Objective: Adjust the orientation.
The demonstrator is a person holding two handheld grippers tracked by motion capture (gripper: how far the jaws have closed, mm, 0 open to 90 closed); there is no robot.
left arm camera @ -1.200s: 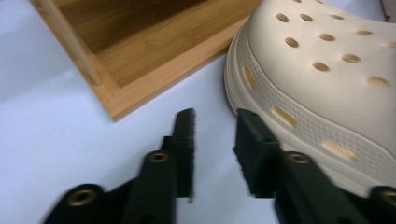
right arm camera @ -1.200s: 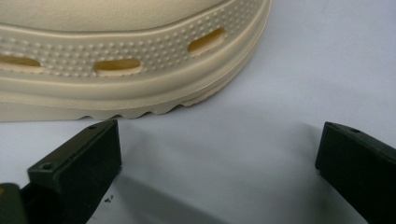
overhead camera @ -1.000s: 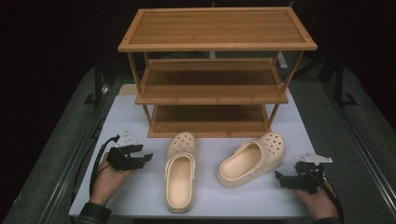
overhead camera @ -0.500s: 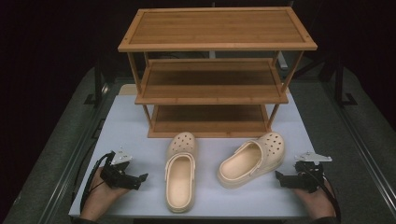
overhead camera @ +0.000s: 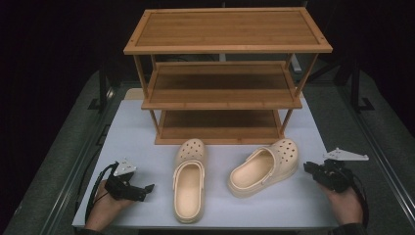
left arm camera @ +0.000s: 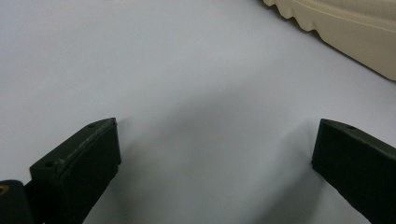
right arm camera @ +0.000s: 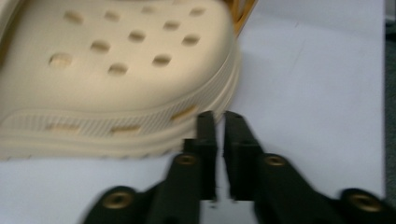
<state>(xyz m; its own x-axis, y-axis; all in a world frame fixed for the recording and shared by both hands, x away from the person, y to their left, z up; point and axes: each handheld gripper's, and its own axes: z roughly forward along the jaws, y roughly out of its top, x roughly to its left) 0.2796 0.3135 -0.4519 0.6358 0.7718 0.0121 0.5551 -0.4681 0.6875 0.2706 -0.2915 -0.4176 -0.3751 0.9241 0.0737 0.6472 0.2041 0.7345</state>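
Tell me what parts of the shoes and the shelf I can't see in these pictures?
- Left clog: in the left gripper view the top-right edge cuts it off; a strip of sole shows.
- Right clog: in the right gripper view it is blurred, its heel cut off at the left edge.
- Shelf: in the high view its top board hides the back of the middle board.
- Right clog's far side: turned away in the high view.

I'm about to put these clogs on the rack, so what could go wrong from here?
The right gripper has just closed on nothing, beside the right clog's toe; reaching in shut would only push it. That clog lies tilted on its side, so it may roll when nudged. The left gripper has just opened over bare table, and the left clog lies off to one side, so closing here grabs nothing.
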